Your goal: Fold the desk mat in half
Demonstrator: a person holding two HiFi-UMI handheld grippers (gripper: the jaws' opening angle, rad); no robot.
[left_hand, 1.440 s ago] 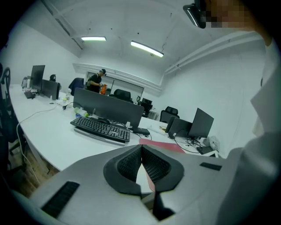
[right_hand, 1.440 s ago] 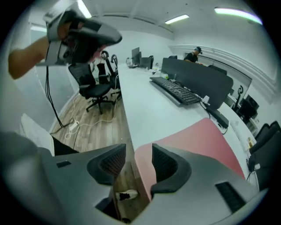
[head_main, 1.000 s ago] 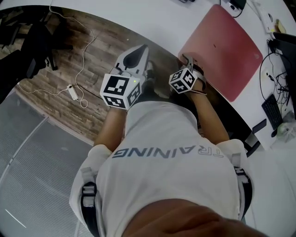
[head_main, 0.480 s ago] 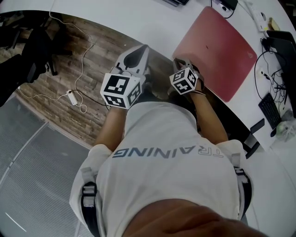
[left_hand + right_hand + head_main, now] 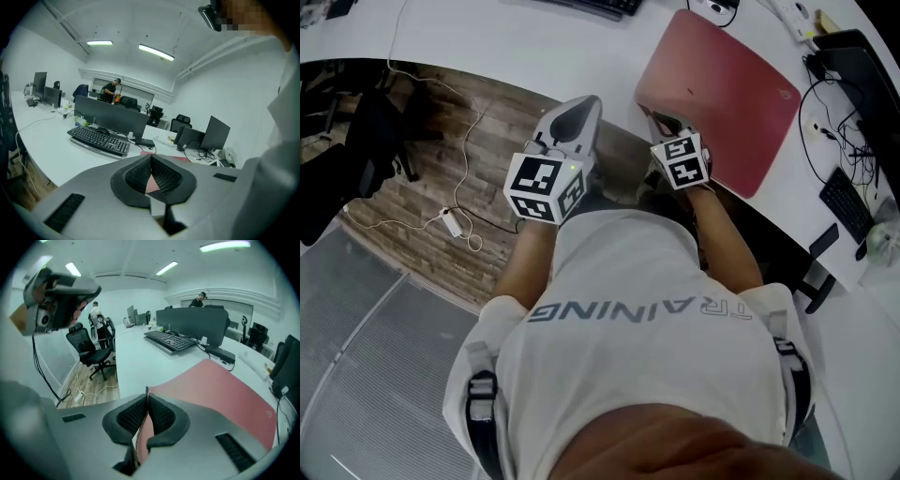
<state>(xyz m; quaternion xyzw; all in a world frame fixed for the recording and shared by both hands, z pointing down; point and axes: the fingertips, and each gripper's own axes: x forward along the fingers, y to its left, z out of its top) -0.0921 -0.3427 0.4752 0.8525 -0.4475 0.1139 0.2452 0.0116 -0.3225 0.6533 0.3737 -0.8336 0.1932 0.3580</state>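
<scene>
The red desk mat (image 5: 722, 94) lies flat on the white desk (image 5: 506, 42), and it also fills the right gripper view (image 5: 225, 390). My right gripper (image 5: 661, 125) is at the mat's near left corner. Its jaws are shut on that corner, and the mat's thin edge runs up between the pads (image 5: 159, 416). My left gripper (image 5: 577, 114) hovers beside the desk's near edge, left of the mat and apart from it. Its jaws (image 5: 151, 157) are shut with nothing held.
A black keyboard (image 5: 169, 341) and monitors (image 5: 112, 119) stand on the desk beyond the mat. Cables and dark devices (image 5: 853, 122) lie at the mat's right. A power strip with cord (image 5: 450, 222) is on the wooden floor, and an office chair (image 5: 89, 350) stands left.
The head view has swung, so the mat sits more to the left in it. My right gripper's cube has turned slightly at the mat's corner. The left gripper has held still.
</scene>
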